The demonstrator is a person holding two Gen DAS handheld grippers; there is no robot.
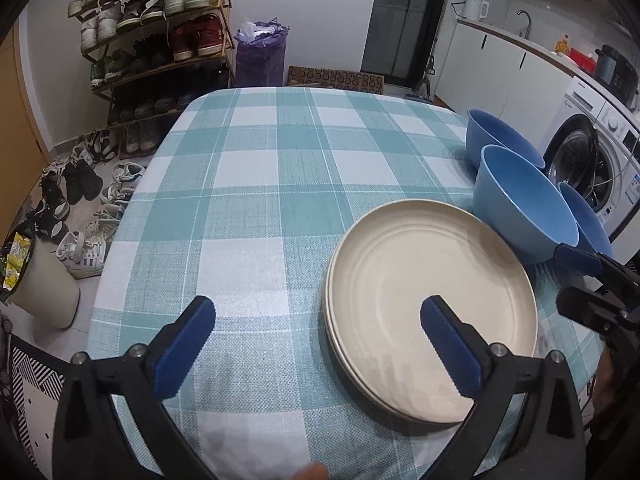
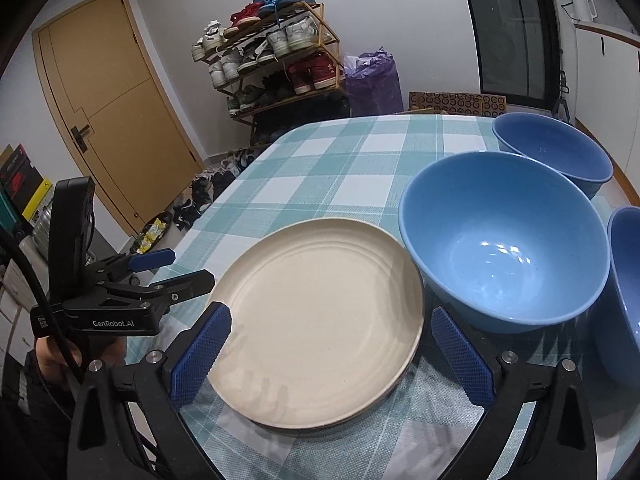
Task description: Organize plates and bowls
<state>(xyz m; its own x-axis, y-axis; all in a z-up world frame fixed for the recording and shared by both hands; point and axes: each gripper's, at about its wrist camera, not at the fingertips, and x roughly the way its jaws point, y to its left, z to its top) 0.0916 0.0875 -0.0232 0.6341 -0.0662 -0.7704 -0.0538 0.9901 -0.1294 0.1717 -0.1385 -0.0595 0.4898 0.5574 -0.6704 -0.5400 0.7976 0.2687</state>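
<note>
Both hand-held grippers, left (image 1: 318,344) and right (image 2: 330,354), hang with jaws wide apart, empty, over the cream plate stack (image 2: 320,320) on the bench (image 1: 256,184). Plates look gathered. Three blue bowls (image 2: 504,240) stand separately beside it, apparently not yet nested.

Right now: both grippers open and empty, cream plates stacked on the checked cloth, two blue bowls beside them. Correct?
One thing is off: there are three blue bowls, not two; the right wrist view shows all three. The rest holds: left gripper and right gripper open and empty, cream plates stacked on the checked cloth.
</note>
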